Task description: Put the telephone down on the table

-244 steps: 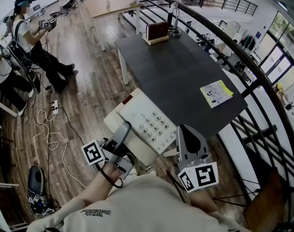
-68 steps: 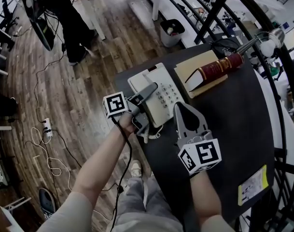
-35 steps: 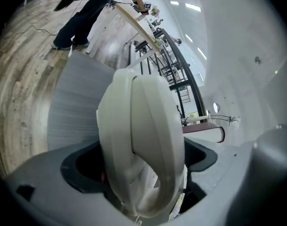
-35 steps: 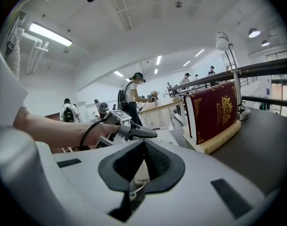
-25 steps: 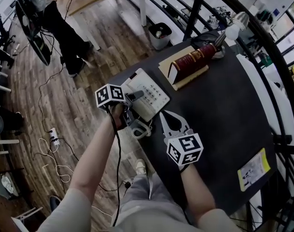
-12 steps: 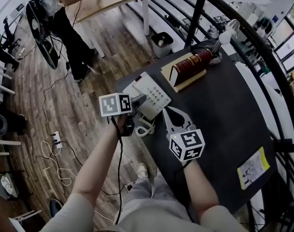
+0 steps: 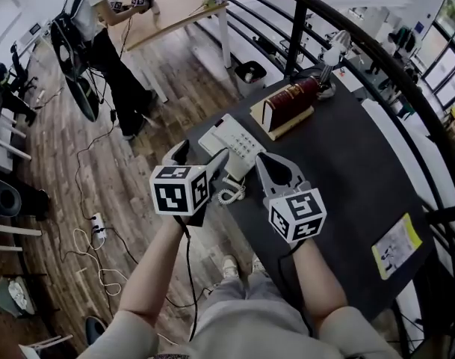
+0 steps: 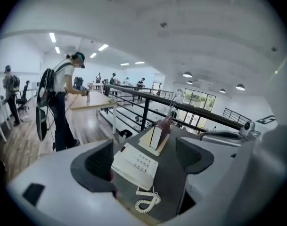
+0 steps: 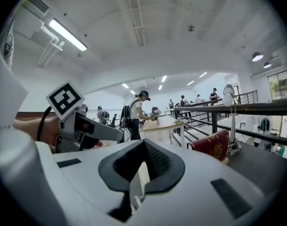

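The table [image 7: 347,163] carries the telephone [image 7: 231,145] right at its near left corner, so I judge the task about done. The risk I see is the edge. The telephone sits close to it, and its coiled cord [image 7: 227,194] lies at the brink, so a stray tool catching that coil could drag the set off. My 2 tools hang above that corner. My left gripper [image 7: 199,155] is spread wide and closing, with nothing between its pads. My right gripper [image 7: 263,159] has its tips together and pinches nothing.
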Motion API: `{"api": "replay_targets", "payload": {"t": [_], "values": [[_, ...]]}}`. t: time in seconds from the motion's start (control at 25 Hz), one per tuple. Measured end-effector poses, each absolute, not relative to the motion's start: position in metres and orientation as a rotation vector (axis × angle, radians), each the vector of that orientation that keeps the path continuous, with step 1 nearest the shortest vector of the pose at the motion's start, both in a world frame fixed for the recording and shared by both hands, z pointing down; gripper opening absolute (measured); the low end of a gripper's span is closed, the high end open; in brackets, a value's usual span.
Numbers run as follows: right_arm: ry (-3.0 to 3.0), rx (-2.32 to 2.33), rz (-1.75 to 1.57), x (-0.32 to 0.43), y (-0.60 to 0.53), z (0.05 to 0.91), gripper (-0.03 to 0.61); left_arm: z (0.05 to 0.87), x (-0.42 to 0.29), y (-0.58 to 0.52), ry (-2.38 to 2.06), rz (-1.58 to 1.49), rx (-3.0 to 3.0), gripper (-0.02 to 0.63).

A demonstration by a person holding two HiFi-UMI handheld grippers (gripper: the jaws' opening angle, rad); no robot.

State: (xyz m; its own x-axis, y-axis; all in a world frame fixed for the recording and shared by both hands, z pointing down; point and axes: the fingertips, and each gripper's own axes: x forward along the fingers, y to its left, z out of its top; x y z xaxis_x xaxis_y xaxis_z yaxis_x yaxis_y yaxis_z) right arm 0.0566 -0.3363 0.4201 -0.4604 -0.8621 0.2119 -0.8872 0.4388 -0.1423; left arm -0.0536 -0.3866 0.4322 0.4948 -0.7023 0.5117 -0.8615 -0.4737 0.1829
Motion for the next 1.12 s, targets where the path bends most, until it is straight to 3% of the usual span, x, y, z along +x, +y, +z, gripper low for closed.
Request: {"api": "replay_targets", "payload": {"t": [0.16,0.32,0.44,0.8,1.12], "values": [[-2.571,1.596,0.279,0.057,-0.312,0.387,0.002,0.373,-0.061,-0.345,-1.403,0.399,2.437,0.270],[-2.591,1.607,0.198,0.054,-0.287,0.354,0.002,0.330,-0.065,-0.305,-1.477,0.265,2.523,0.201],[-2.602,1.612,0.132,0.053,-0.270,0.334,0.002,0.304,-0.068,-0.275,-1.603,0.182,2.630,0.080],[-2.560,1.611,0.031,0.054,-0.223,0.316,0.002,0.279,-0.059,-0.204,-1.573,0.027,2.791,0.071],[-2.685,1.731,-0.004,0.057,-0.180,0.307,0.002,0.289,-0.067,-0.171,-1.588,-0.057,2.792,0.014]]}}
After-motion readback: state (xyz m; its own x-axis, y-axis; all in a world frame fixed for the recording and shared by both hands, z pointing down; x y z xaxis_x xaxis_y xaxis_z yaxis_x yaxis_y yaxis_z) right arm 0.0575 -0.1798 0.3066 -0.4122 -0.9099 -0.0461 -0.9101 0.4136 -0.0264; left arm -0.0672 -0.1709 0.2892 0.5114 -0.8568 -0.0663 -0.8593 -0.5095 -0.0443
